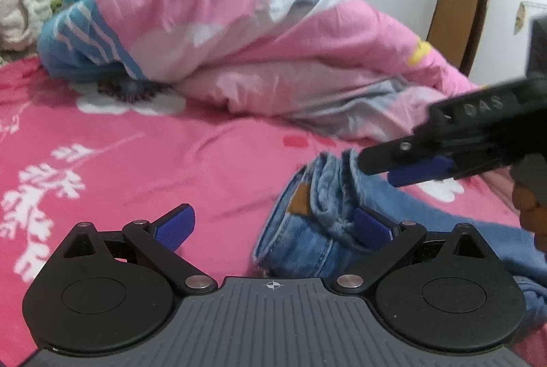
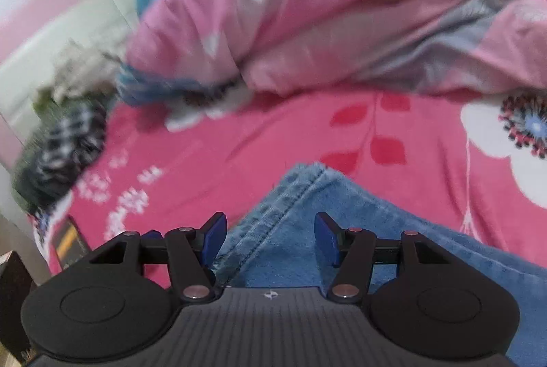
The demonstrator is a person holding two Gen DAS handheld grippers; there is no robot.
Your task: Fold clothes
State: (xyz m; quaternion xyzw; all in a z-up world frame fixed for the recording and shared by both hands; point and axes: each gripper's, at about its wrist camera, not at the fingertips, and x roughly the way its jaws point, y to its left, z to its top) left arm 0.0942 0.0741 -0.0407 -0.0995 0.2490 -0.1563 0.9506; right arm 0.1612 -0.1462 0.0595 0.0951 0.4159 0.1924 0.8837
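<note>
Blue jeans [image 1: 307, 230] lie bunched on the pink flowered bedsheet [image 1: 136, 168], a brown waist label showing. My left gripper [image 1: 275, 223] stands open wide just before them; its right pad [image 1: 371, 225] rests against the denim and the left pad is over bare sheet. My right gripper [image 1: 376, 170] reaches in from the right, above the jeans. In the right wrist view a seamed corner of the jeans [image 2: 290, 213] runs under the right gripper [image 2: 270, 237]. Its jaws stand apart, with denim below them and neither pad pressing on it.
A heaped pink, white and blue quilt [image 1: 239, 42] fills the back of the bed. A white fluffy bundle [image 1: 20, 8] sits at the far left, a black-and-white checked cloth [image 2: 68, 141] at the bed's left edge. A brown door [image 1: 458, 18] is beyond. A hand [image 1: 533, 216] holds the right gripper.
</note>
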